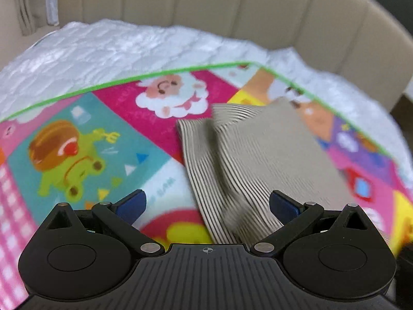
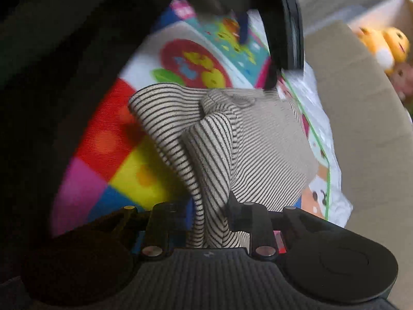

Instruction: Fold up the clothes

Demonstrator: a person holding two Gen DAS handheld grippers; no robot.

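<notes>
A beige garment with thin dark stripes (image 1: 253, 155) lies partly folded on a colourful cartoon play mat (image 1: 85, 139). My left gripper (image 1: 206, 204) is open above the garment's near edge, with its blue fingertips (image 1: 134, 201) spread wide and nothing between them. In the right wrist view the same striped garment (image 2: 232, 139) is bunched into a raised fold. My right gripper (image 2: 210, 219) is shut on that fold of striped cloth and lifts it off the mat (image 2: 124, 155). The left gripper (image 2: 284, 25) shows blurred at the top of the right wrist view.
The mat lies on a white quilted cover (image 1: 103, 49) in front of a beige padded backrest (image 1: 232, 5). A cardboard box (image 2: 361, 118) stands beside the mat, with plush toys (image 2: 387, 49) behind it. A dark sleeve (image 2: 51, 77) fills the left of the right wrist view.
</notes>
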